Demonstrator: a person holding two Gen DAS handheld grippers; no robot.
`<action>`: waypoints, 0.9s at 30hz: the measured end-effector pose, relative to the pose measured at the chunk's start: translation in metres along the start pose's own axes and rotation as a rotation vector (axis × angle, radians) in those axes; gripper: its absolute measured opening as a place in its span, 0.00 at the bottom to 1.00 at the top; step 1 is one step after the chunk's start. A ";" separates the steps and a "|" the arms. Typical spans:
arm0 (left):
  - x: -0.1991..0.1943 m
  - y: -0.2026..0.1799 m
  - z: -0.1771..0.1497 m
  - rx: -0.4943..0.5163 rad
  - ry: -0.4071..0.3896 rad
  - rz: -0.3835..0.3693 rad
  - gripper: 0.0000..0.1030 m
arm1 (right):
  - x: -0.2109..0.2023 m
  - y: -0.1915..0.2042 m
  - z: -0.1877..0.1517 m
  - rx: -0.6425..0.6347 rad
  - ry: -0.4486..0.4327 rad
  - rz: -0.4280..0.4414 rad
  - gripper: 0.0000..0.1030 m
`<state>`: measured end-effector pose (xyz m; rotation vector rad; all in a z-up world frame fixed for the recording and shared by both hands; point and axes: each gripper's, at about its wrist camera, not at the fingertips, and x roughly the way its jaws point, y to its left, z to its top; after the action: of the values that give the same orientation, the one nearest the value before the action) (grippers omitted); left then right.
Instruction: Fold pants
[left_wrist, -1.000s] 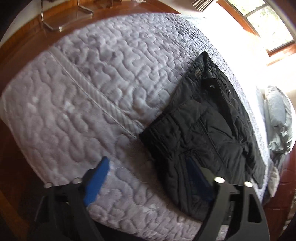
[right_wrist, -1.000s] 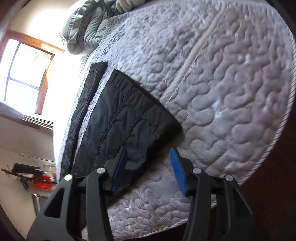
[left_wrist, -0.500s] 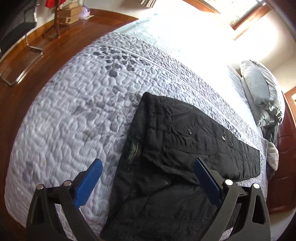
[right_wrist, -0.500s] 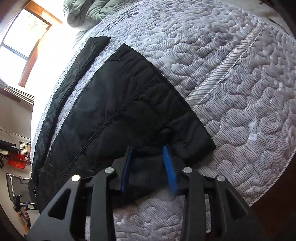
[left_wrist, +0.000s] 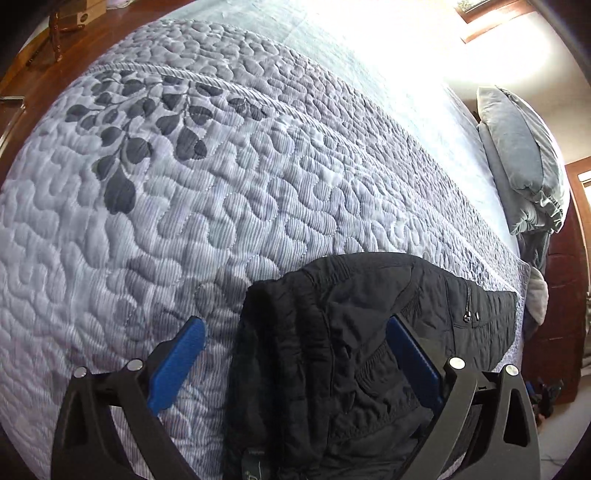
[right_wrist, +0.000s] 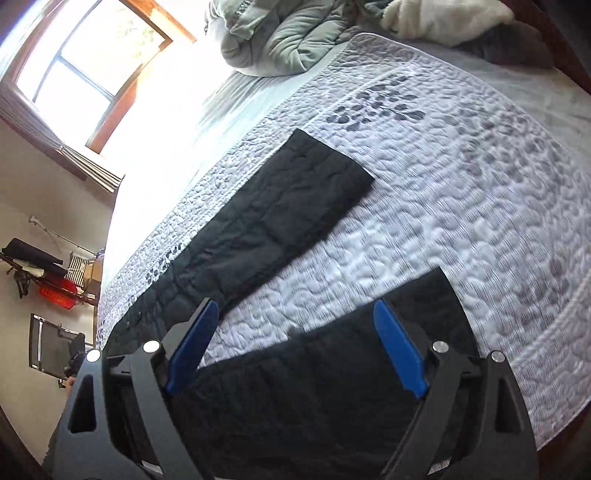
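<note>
left gripper (left_wrist: 295, 343) wide open over pants (left_wrist: 332, 350); right gripper (right_wrist: 299, 325) just opened, empty; bedding (right_wrist: 273, 44) beyond.

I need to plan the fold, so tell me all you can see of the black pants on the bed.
The black quilted pants lie on the grey quilted bedspread, both legs spread apart and flat. The waist end is rumpled, showing a zipper. The fabric looks padded and matte. No pad grips it.

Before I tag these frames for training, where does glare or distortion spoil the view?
Left wrist: window light blows out the far part of the quilt; fisheye bulges the bed. Right wrist: glare beside the window washes out the bed's edge; the black pants stay sharp.
</note>
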<state>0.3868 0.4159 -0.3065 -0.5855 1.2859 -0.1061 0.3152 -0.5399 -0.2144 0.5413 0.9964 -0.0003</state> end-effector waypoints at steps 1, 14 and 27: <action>0.006 0.001 0.002 0.010 0.014 -0.003 0.96 | 0.010 0.005 0.011 -0.003 0.007 0.013 0.84; 0.020 -0.006 -0.002 0.048 0.055 -0.002 0.47 | 0.114 0.024 0.128 -0.098 0.091 0.011 0.87; 0.018 0.014 -0.007 -0.039 -0.022 -0.034 0.32 | 0.208 -0.012 0.217 -0.194 0.169 -0.098 0.87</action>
<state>0.3824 0.4186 -0.3295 -0.6409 1.2590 -0.1023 0.5999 -0.5936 -0.2932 0.3178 1.1732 0.0547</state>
